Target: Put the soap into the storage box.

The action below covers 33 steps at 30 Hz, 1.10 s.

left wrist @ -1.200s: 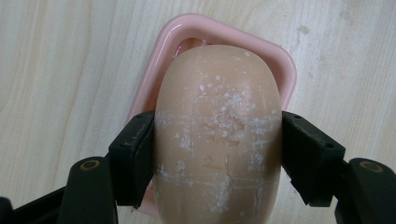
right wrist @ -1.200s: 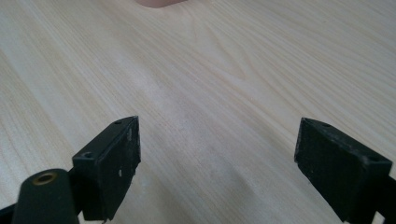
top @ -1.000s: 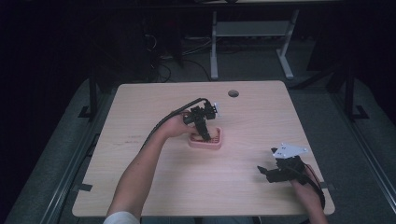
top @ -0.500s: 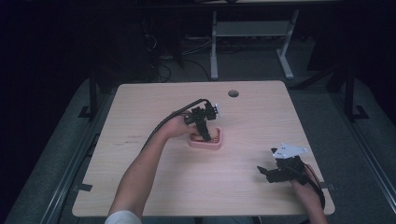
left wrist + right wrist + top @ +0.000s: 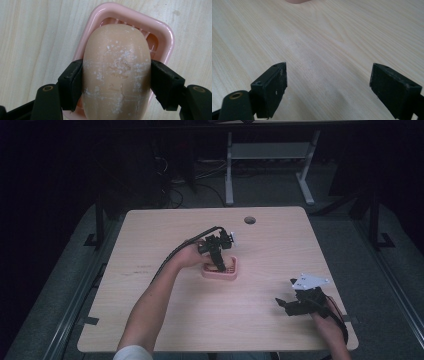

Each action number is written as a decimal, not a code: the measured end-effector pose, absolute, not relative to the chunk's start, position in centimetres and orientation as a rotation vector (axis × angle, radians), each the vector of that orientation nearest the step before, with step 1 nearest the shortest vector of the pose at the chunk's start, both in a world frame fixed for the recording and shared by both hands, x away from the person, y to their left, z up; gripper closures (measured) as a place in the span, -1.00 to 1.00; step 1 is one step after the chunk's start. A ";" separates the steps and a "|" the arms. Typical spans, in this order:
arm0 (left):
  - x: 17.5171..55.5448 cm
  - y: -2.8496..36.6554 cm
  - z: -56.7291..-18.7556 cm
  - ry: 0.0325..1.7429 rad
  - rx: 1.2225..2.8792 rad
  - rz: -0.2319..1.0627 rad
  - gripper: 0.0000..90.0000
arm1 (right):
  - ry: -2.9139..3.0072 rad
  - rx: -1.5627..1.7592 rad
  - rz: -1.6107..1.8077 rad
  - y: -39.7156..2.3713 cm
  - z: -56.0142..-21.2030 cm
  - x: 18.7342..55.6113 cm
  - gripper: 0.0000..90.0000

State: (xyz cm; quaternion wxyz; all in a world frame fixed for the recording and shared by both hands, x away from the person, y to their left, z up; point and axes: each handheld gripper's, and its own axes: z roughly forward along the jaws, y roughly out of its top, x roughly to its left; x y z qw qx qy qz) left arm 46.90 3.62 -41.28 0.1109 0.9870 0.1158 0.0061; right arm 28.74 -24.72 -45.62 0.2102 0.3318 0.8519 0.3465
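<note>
Left gripper view: soap, clamped by the left gripper, hides most of the dish beneath; right gripper gapes empty, perhaps resting on the table.

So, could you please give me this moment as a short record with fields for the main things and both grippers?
surface: pale wooden table
soap dish: pink, slatted, near the table's middle
soap: tan bar, scuffed white, over the soap dish
left gripper: jaws shut on the soap's two sides
right gripper: jaws wide apart with nothing between them, over bare wood at the near right of the table
contact of soap and dish: cannot tell
</note>
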 end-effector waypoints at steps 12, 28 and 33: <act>46.9 3.5 -41.6 0.333 2.915 0.033 -0.30 | 2.368 0.919 0.961 -24.7 -45.6 28.8 -0.69; 46.6 3.6 -41.1 0.322 2.902 0.044 -0.33 | 2.370 0.922 0.963 -24.6 -45.6 28.7 -0.69; 46.3 3.7 -41.1 0.310 2.913 0.058 -0.41 | 2.371 0.922 0.971 -24.5 -45.6 28.7 -0.69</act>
